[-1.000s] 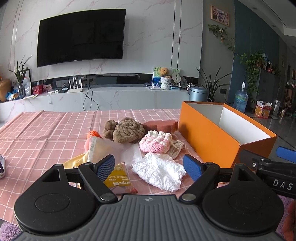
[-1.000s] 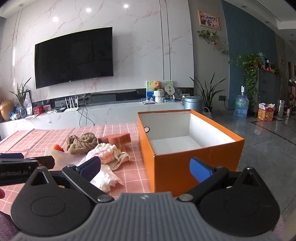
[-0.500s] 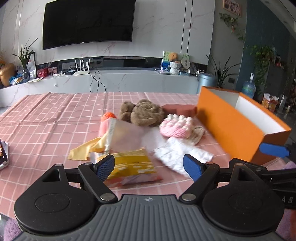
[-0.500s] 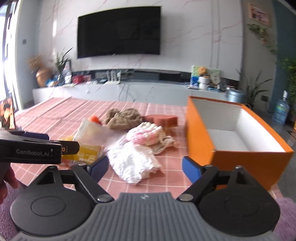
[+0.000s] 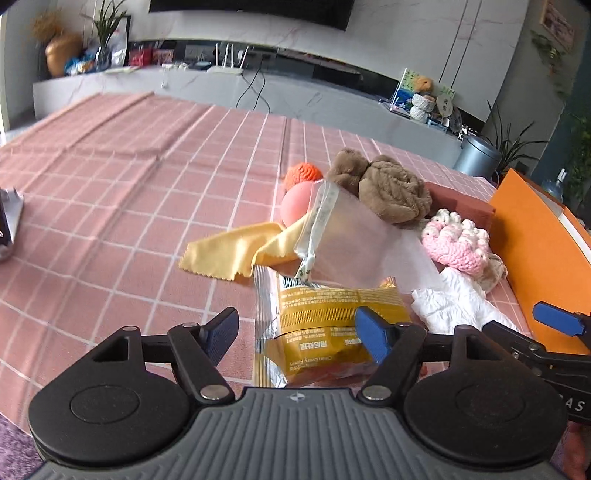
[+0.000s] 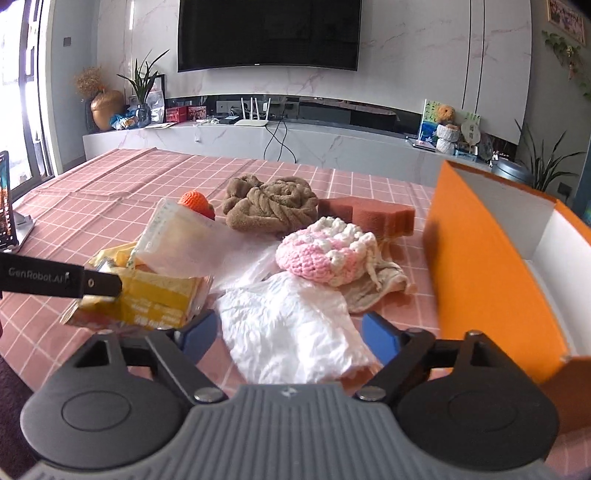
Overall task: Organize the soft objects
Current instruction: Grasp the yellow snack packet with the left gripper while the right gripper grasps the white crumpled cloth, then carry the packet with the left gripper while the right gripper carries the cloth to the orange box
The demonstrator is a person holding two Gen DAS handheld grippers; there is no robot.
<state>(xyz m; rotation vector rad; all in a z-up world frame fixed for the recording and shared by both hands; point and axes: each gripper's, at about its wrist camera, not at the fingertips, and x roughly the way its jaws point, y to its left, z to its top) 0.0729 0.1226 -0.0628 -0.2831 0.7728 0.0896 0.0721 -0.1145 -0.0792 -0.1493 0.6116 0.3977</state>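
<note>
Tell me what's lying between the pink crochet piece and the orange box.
In the right wrist view, a beige cloth spills from under the pink crochet piece toward the orange box; then bare tablecloth.

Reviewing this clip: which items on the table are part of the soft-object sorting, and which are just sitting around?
Part of the job:
brown towel
pink crochet piece
white crumpled cloth
yellow cloth
orange knitted ball
red-brown sponge
yellow snack packet
orange box

Just lying about:
phone on a stand
TV
router
</note>
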